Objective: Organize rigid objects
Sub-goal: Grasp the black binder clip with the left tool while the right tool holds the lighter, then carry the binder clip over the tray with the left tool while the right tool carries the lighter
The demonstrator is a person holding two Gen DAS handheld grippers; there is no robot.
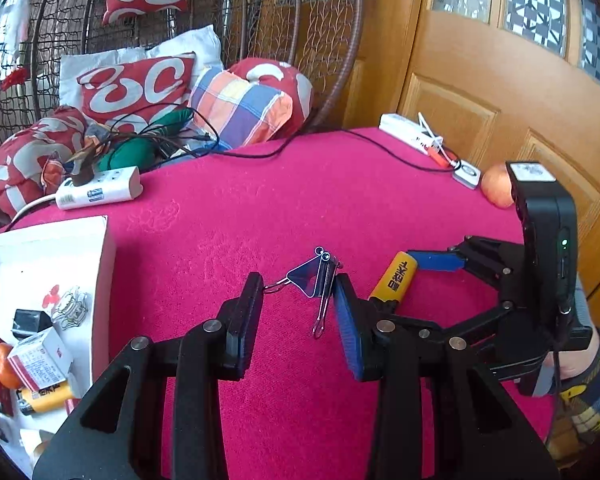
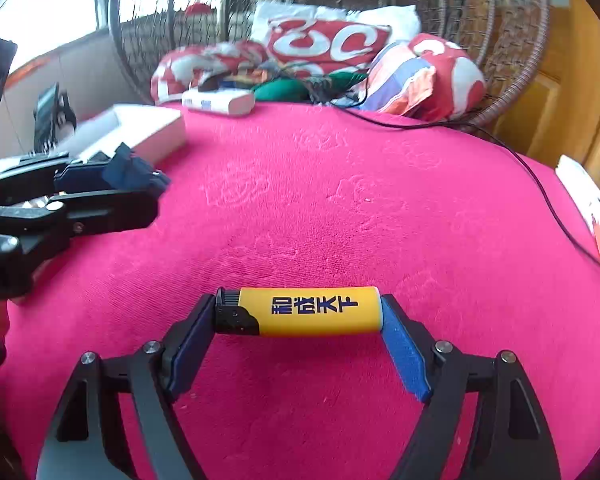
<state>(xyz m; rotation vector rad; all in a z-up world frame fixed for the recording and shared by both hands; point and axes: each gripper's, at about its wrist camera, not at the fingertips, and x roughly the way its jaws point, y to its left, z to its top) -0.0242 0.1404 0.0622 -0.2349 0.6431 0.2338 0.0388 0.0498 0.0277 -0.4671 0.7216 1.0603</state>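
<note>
Yellow plastic, the lighter (image 2: 306, 311) lies on the bench (image 2: 340, 208), pinched end to end by the right gripper (image 2: 300, 320); light, stiff, probably slippery. The left gripper (image 1: 298, 304) stands open around the metal binder clip (image 1: 314, 280).

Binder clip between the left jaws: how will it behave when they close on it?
The binder clip is probably stiff but awkward: its wire handles stick out at different angles, so it may pivot or skid on the red cloth. It looks small and thin, likely light. The left gripper is open around it, with one handle near the left pad, so closing could nudge it first.
</note>
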